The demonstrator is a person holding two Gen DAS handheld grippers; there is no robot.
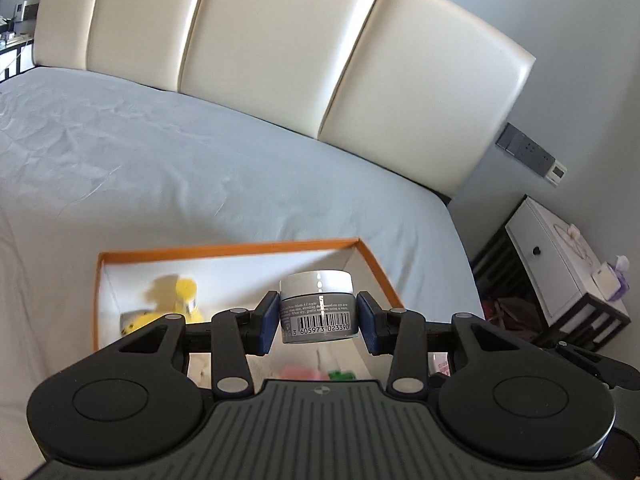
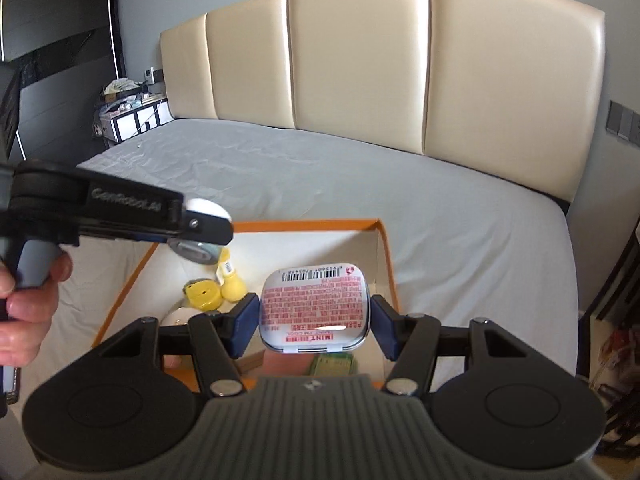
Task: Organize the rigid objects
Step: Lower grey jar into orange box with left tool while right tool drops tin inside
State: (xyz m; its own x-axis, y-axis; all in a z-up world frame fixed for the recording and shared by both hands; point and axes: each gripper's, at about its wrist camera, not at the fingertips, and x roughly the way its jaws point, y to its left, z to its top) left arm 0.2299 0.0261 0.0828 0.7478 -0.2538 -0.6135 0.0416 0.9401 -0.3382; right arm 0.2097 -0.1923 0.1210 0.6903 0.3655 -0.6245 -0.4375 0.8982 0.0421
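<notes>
Above the orange-rimmed box (image 1: 372, 264), left gripper (image 1: 318, 320) clamps a jar (image 1: 318, 300), right gripper (image 2: 314, 320) a mint tin (image 2: 314, 308).

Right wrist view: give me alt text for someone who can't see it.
The right claw grips a white mint tin by its sides above an open orange-rimmed box on a grey bed. At left, the left claw, in a hand, holds a small jar.
</notes>
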